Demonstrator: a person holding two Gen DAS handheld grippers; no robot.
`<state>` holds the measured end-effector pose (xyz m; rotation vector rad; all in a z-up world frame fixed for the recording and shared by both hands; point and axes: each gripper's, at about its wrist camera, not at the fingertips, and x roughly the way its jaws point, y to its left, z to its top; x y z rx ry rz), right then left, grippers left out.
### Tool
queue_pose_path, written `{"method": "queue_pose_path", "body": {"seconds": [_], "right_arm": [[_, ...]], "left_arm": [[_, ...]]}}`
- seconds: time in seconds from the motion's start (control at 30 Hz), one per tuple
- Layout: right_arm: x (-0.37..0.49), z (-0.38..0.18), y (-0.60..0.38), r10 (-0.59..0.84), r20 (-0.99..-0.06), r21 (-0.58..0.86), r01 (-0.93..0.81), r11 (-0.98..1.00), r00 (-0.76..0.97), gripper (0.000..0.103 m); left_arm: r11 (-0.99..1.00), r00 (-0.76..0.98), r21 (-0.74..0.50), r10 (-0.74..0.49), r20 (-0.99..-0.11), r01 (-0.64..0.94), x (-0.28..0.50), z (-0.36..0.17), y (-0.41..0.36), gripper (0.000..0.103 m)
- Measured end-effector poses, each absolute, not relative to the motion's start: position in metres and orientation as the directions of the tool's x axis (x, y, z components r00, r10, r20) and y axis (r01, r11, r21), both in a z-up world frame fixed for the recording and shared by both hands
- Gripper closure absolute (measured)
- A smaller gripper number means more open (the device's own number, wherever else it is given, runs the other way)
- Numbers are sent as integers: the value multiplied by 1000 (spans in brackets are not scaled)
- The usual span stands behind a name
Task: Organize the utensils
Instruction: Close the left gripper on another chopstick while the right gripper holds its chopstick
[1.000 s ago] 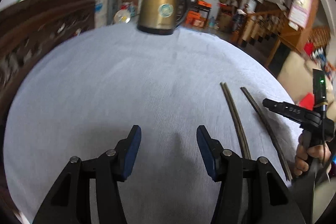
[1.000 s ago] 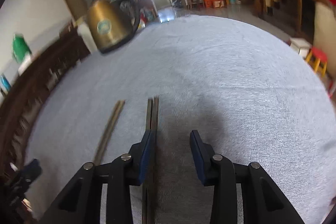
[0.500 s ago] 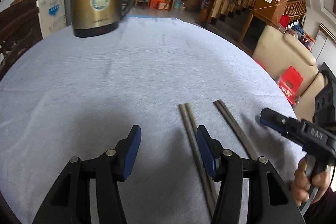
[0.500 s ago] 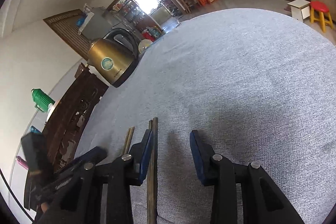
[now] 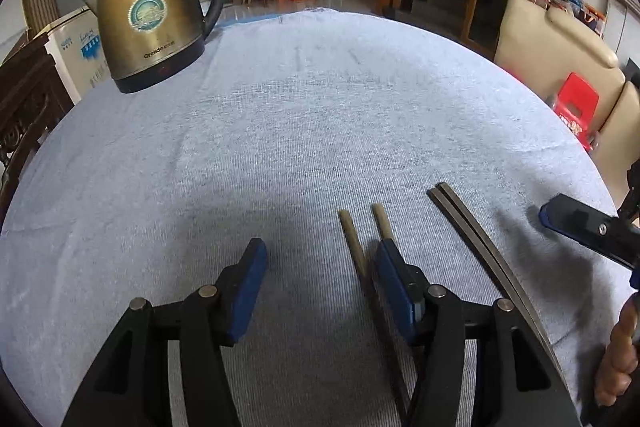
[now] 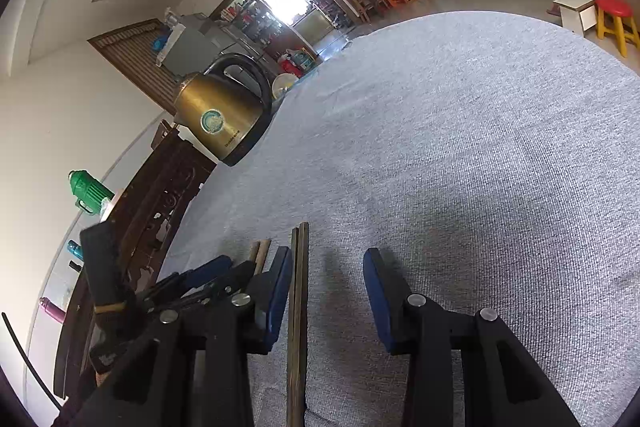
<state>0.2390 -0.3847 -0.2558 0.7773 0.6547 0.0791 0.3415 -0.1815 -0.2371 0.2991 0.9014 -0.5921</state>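
Two pairs of chopsticks lie on the grey tablecloth (image 5: 304, 131). The lighter pair (image 5: 354, 243) runs under my left gripper's right finger (image 5: 394, 279); its tips also show in the right wrist view (image 6: 260, 253). The darker pair (image 5: 476, 247) lies to its right and, in the right wrist view (image 6: 299, 299), just inside my right gripper's left finger (image 6: 278, 287). My left gripper (image 5: 318, 267) is open and empty. My right gripper (image 6: 326, 279) is open, also seen in the left wrist view (image 5: 588, 231).
A brass electric kettle (image 5: 148, 15) stands at the table's far left, also in the right wrist view (image 6: 224, 117). A carved dark wooden chair back (image 6: 160, 203) stands along the left edge. A beige sofa (image 5: 560, 47) and red stool (image 5: 576, 107) stand beyond the right edge.
My left gripper has swung right and lowered, so the lighter chopsticks now pass under its right finger. My right gripper has tilted and stays over the darker pair.
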Motion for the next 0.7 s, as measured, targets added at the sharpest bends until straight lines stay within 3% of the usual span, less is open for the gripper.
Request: {"method": "queue_pose_path", "body": {"seconds": [0.07,0.23,0.43,0.7], "right_arm": [[239,-256,-385,298,-518,675,168,719,802,63],[239,-255,-384,295,-516,674,169,719,804,63],[248,-252,-374,317,-541,650,148,746,779,63],[284,-244,-343,252,-660,474,132,870,708,66]], "left_arm": [[803,482,5,-353,-802,597,343,-237,-182,48],[791,493,34,-346,-799,611,339,-236,-180,89],[788,490,-15,-398,-776,616,334,-236,-164,94],[785,469,-58,-426,-773,617,332,-236,-155,98]]}}
